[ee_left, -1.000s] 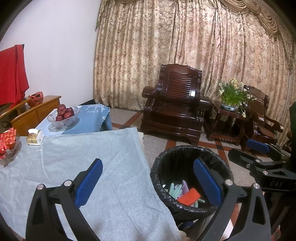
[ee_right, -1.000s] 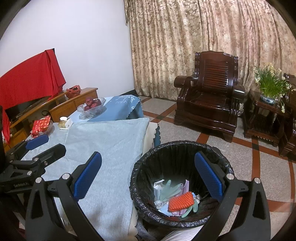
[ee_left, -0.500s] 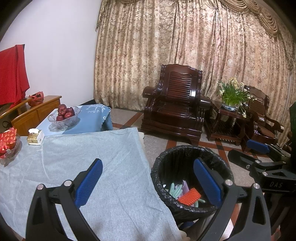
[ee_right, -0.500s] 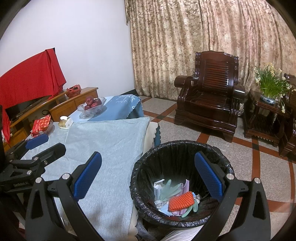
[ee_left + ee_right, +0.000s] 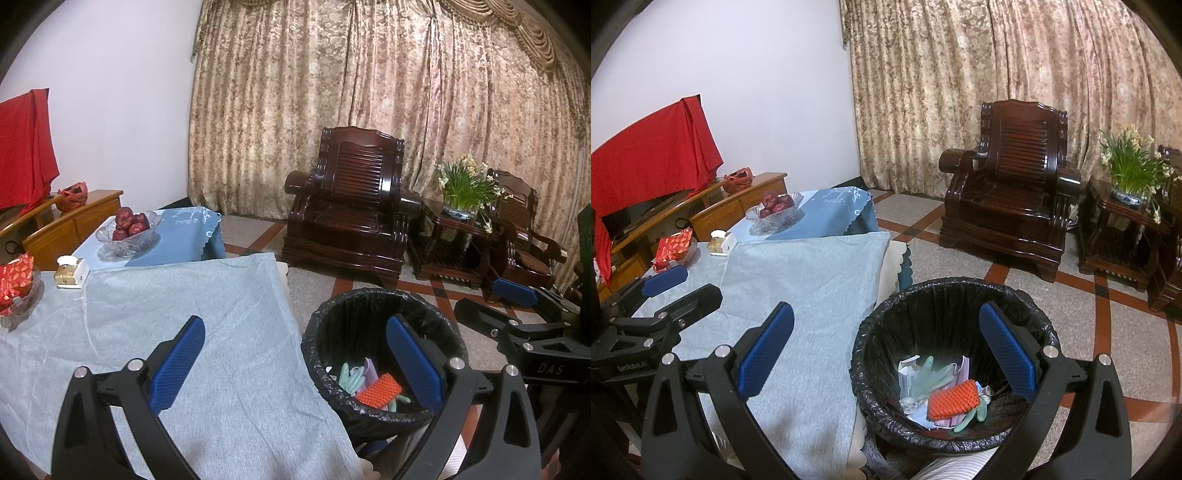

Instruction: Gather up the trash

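A round bin with a black liner [image 5: 384, 299] [image 5: 945, 291] stands on the floor by the table's right edge. Inside lie an orange textured pad [image 5: 955, 398] [image 5: 378, 390], pale green gloves [image 5: 929, 374], a small white box [image 5: 908, 371] and paper scraps. My left gripper [image 5: 295, 360] is open and empty, held above the table edge and the bin. My right gripper [image 5: 886, 354] is open and empty above the bin's left rim. Each gripper shows at the side of the other's view.
A grey cloth covers the table [image 5: 184, 306] [image 5: 812, 273]. At its far end are a glass bowl of red apples [image 5: 129, 227], a small box [image 5: 70, 271] and a red packet in a dish [image 5: 16, 284]. A dark wooden armchair [image 5: 351, 221] and a plant stand [image 5: 461, 225] stand beyond.
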`<state>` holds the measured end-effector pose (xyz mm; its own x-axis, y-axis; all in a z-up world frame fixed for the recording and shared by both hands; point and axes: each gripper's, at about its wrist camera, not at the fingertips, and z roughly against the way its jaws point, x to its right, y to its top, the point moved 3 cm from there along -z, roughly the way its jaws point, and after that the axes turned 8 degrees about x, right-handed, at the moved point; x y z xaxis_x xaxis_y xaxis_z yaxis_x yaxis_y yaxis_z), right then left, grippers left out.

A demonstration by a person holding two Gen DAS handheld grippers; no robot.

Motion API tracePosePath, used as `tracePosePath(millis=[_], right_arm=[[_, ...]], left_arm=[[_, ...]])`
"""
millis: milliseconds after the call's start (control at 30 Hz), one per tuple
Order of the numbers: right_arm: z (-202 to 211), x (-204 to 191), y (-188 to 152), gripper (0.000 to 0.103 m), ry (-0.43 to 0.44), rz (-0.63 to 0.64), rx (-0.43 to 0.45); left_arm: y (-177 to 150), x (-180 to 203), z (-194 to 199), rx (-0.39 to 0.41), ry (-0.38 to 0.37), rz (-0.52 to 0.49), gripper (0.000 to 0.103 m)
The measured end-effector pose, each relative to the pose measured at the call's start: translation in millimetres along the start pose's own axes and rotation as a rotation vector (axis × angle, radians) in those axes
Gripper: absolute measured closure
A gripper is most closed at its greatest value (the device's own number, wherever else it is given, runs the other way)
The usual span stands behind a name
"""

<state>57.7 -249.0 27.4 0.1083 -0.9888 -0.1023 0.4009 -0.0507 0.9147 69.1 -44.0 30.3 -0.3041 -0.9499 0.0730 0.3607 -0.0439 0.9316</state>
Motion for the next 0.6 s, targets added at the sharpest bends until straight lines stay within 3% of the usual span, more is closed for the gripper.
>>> tracePosePath(millis=[600], right_arm=[[-0.7,0.8,0.8,0.005,0.0,-0.001,-0.001]], left_arm=[[-1.2,-2.9,-0.6,-0.003,0.003,-0.002,0.006]])
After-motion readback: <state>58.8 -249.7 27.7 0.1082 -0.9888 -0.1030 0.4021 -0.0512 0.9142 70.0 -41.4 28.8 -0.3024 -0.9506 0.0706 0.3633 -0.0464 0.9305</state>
